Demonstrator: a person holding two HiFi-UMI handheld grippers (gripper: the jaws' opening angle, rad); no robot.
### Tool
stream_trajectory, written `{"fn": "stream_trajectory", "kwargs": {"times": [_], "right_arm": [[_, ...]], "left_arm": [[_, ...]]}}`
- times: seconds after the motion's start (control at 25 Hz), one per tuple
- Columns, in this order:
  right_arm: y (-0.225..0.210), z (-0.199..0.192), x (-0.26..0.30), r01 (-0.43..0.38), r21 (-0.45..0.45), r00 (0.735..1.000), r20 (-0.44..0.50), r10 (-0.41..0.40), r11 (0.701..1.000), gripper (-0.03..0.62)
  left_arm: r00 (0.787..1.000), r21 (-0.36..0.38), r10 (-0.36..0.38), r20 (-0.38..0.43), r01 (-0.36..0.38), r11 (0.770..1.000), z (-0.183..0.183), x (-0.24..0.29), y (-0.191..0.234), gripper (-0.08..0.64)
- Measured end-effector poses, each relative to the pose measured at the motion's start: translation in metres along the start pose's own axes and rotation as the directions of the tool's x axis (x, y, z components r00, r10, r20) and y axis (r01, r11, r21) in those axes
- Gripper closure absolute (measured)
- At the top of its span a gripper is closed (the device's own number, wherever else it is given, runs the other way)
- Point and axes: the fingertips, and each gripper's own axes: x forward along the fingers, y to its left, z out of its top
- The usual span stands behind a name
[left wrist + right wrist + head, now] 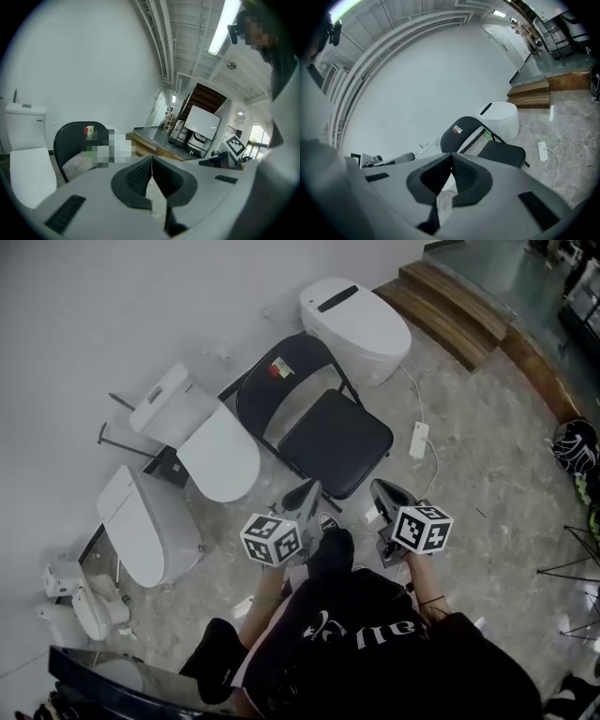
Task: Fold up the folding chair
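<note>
A black folding chair (319, 432) stands unfolded on the marble floor, its seat toward me and its round back, with a red sticker, toward the wall. The chair (487, 140) also shows in the right gripper view, and its back (75, 140) in the left gripper view. My left gripper (302, 495) hovers just short of the seat's near edge, shut and empty. My right gripper (386, 495) hangs near the seat's front right corner, also shut with nothing in it. Neither touches the chair.
Three white toilets ring the chair: one (356, 324) behind it, one (202, 432) at its left, another (141, 521) nearer left. A white power strip (419, 440) with cable lies right of the chair. Wooden steps (450, 306) rise at the back right.
</note>
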Motion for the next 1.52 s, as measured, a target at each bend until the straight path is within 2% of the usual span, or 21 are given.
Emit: {"fn": "stream_trajectory", "kwargs": {"times": [0.28,0.44,0.6,0.72,0.84,0.92,1.04,1.08,1.2,1.28,1.36,1.4,1.44,1.52], "right_arm": [[-0.033,0.036,0.074,0.065,0.066,0.998,0.015,-0.066,0.996,0.58],[-0.055,0.048,0.095,0.125,0.097,0.992,0.02,-0.128,0.987,0.578],[-0.083,0.044,0.104,0.176,0.123,0.984,-0.018,-0.175,0.977,0.578],[-0.111,0.037,0.115,0.198,0.14,0.98,-0.029,-0.195,0.97,0.578],[-0.143,0.04,0.134,0.192,0.142,0.981,-0.023,-0.191,0.971,0.578],[-0.165,0.035,0.149,0.194,0.152,0.981,-0.05,-0.189,0.969,0.577],[-0.2,0.01,0.175,0.193,0.197,0.979,-0.108,-0.174,0.961,0.572],[-0.211,0.0,0.185,0.186,0.215,0.979,-0.122,-0.162,0.959,0.559],[-0.242,-0.029,0.213,0.173,0.258,0.978,-0.158,-0.135,0.951,0.47],[-0.261,-0.053,0.231,0.186,0.283,0.974,-0.178,-0.139,0.941,0.444],[-0.281,-0.076,0.248,0.208,0.294,0.968,-0.196,-0.154,0.933,0.408],[-0.29,-0.087,0.255,0.215,0.294,0.966,-0.204,-0.159,0.931,0.39],[-0.298,-0.097,0.262,0.22,0.295,0.964,-0.211,-0.161,0.93,0.364],[-0.314,-0.113,0.272,0.225,0.305,0.962,-0.218,-0.162,0.925,0.341]], "left_arm": [[0.997,0.032,0.072,0.0,-0.072,0.997,0.055,0.027,0.116,0.555],[0.995,0.073,0.095,-0.034,-0.092,0.993,0.086,0.051,0.183,0.554],[0.991,0.115,0.126,-0.049,-0.12,0.986,0.116,0.078,0.237,0.551],[0.985,0.179,0.158,-0.065,-0.144,0.973,0.134,0.099,0.274,0.47],[0.978,0.241,0.173,-0.12,-0.14,0.96,0.148,0.133,0.312,0.419],[0.961,0.302,0.195,-0.195,-0.13,0.944,0.15,0.155,0.34,0.385],[0.921,0.408,0.239,-0.307,-0.099,0.908,0.146,0.179,0.38,0.336],[0.913,0.42,0.241,-0.328,-0.088,0.903,0.145,0.188,0.393,0.336],[0.894,0.409,0.218,-0.391,-0.043,0.912,0.134,0.212,0.421,0.33],[0.858,0.429,0.222,-0.463,-0.002,0.903,0.115,0.222,0.437,0.327],[0.817,0.475,0.252,-0.519,0.03,0.88,0.099,0.227,0.452,0.324],[0.808,0.482,0.259,-0.528,0.034,0.875,0.094,0.229,0.459,0.324],[0.809,0.473,0.255,-0.529,0.032,0.88,0.091,0.232,0.464,0.324],[0.822,0.432,0.222,-0.524,0.032,0.901,0.089,0.238,0.469,0.324]]}}
